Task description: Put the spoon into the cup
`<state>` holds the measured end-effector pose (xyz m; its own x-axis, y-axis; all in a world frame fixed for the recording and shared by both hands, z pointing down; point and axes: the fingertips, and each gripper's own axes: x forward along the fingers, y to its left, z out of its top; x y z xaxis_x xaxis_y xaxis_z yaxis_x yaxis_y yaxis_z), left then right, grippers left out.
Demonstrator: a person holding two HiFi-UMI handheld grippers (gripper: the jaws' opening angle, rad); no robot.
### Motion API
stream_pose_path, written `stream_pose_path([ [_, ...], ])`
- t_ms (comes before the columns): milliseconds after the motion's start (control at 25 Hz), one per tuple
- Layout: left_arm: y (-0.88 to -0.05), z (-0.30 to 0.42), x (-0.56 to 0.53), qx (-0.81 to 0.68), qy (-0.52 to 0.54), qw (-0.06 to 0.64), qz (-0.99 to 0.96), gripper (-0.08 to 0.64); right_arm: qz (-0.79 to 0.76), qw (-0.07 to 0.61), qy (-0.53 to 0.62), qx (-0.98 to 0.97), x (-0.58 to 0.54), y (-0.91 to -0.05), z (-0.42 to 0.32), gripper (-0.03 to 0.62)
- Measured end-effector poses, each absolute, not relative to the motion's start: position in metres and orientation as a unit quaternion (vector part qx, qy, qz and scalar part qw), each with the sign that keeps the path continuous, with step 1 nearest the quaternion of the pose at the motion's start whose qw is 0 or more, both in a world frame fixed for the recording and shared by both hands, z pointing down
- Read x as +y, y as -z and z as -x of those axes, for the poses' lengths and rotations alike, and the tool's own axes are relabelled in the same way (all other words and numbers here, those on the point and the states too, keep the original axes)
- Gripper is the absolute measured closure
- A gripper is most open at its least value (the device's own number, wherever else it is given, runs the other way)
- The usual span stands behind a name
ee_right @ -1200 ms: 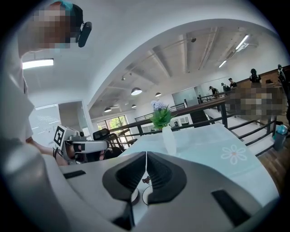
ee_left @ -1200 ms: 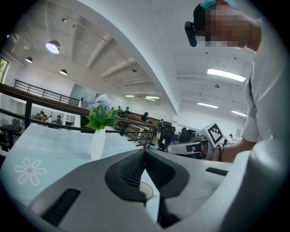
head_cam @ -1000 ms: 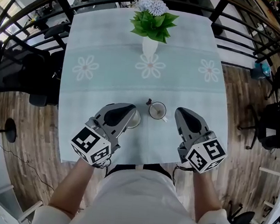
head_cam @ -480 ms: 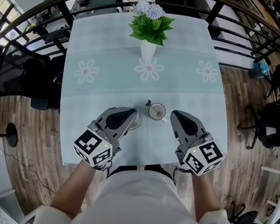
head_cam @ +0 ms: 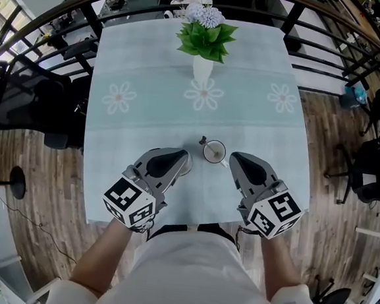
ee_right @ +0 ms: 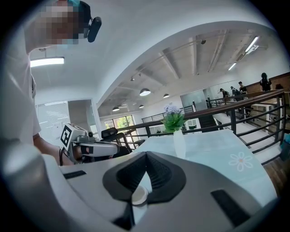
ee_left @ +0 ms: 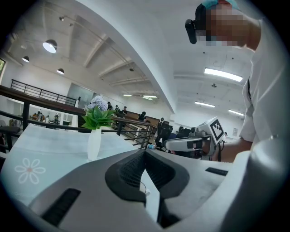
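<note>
Two grey plastic tongs in shot, seen steeply from above: left gripper [head_cam: 181, 156] and right gripper [head_cam: 234, 157], each with jaws pressed together on nothing. Sit low over the near edge of a square table under a pale mint cloth printed with white daisies [head_cam: 146, 124]. Point inward at a small white ceramic cup [head_cam: 214, 151] standing between their tips. Shows a thin dark spoon [head_cam: 202, 141] touching the cup's far-left rim; cannot tell whether its bowl rests inside the cup or on the cloth beside it. Half hides a pale round dish [head_cam: 185, 163] under the left tip. Places a white vase of green leaves and lilac flowers [head_cam: 204, 50] well apart, at the far end.

Could go wrong in several ways, as a judgement:
- nudging the light cup with closed jaws and tipping or sliding it
- pinching so slim a handle too near its end, letting it swing and knock the rim
- brushing the dish on the way in

Carries no readable brand or wording anywhere, only black-and-white square patterns on the marker cubes [head_cam: 129, 202].
</note>
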<state>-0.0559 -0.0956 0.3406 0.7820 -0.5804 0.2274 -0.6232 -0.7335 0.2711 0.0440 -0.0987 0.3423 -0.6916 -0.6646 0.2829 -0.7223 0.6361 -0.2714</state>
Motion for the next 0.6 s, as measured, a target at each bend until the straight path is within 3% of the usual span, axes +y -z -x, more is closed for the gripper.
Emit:
stream_pose_path([
  [600, -0.3436, 0.0465, -0.0969, -0.324, -0.069, 0.171, -0.928, 0.539, -0.378, 0.084, -0.192, -0.902, -0.0977, -0.3501, -0.0469, 0.571],
])
